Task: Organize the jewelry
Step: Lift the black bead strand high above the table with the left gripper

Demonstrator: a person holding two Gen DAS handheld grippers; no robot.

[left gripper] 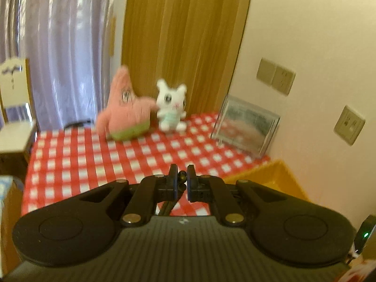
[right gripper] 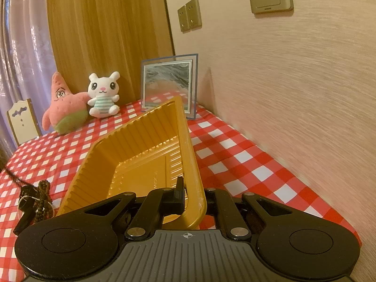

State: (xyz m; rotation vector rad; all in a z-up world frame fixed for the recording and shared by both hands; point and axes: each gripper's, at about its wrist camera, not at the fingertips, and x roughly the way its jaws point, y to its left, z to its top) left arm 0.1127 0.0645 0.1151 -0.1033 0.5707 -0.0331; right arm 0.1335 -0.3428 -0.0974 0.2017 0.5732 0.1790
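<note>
The left hand-held gripper point(left gripper: 182, 181) is closed on a dark beaded strand point(left gripper: 181, 175) that hangs below its jaws, left of the yellow tray point(right gripper: 131, 155). The right hand-held gripper point(right gripper: 191, 196) clamps the tray's near rim, tilting it. The ribbed tray looks empty; a heap of dark beads and chain point(right gripper: 38, 199) remains on the desk point(right gripper: 235, 155), left of the tray.

yellow ribbed plastic tray point(right gripper: 141, 155) sits mid-table on the red-and-white checked tablecloth point(right gripper: 235, 155), dark beaded jewelry pile point(right gripper: 42, 197) just left of it, two plush toys point(right gripper: 80, 103) behind
</note>
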